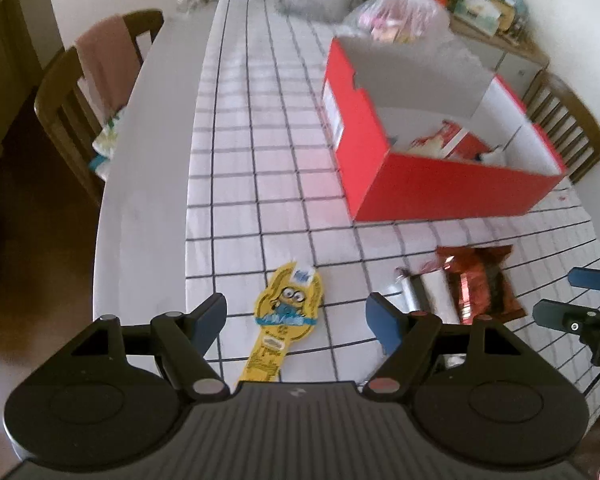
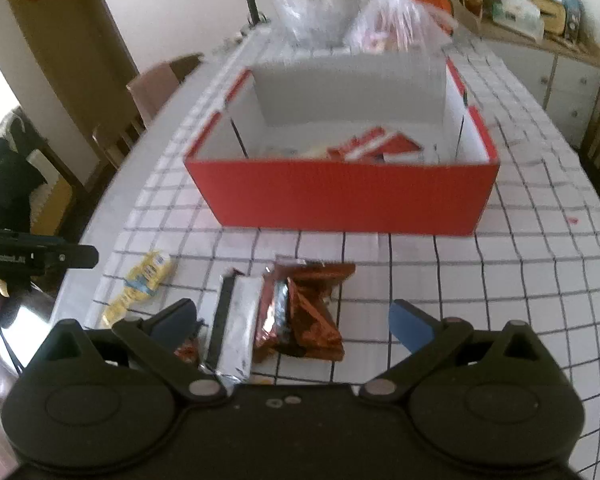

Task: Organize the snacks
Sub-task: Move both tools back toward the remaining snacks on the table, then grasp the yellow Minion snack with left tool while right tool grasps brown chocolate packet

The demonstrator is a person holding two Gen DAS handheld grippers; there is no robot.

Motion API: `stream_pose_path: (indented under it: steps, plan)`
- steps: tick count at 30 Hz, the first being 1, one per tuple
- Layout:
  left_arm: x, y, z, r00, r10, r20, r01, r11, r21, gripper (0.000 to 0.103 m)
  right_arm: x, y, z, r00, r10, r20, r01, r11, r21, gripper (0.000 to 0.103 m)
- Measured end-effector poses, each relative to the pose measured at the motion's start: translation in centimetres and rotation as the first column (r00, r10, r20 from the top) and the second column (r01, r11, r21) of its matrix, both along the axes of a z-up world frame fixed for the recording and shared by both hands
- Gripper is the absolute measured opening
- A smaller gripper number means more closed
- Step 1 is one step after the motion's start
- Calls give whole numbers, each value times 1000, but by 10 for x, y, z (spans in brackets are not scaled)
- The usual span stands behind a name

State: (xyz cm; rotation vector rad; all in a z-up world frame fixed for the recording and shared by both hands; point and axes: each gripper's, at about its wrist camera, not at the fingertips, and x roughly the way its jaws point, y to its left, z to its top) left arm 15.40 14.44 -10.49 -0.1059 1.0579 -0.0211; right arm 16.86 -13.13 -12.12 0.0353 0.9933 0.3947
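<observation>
A yellow Minions snack packet [image 1: 286, 322], a white-and-silver packet [image 2: 236, 326] and copper foil packets [image 2: 304, 312] lie on the checked surface [image 1: 260, 184] before the red box [image 2: 340, 196]. Left tongs [image 1: 296, 316] and right tongs [image 2: 294, 320] hover open, empty.

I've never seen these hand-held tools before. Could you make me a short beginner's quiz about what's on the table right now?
1. True or false: the yellow cartoon packet lies inside the red box.
2. Which snacks sit in front of the right tool? A) a copper foil packet beside a silver packet; B) a banana; C) a drink can.
3. Fill in: the left tool is ____, with nothing gripped.

Key
1. False: it lies on the checked tablecloth, outside the box.
2. A.
3. Open.
</observation>
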Motion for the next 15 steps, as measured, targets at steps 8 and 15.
stream_pose_path:
  steps: [8,15]
  plan:
    - [21,1,-45,994,-17,-105,18,1000,12,76,17,8,-29,996,5,-86,-8,999,-32,103]
    - [32,-4,-67,991,-21,-135,26,999,38,76,31,12,-46,993,-3,-118,-3,998,-56,101]
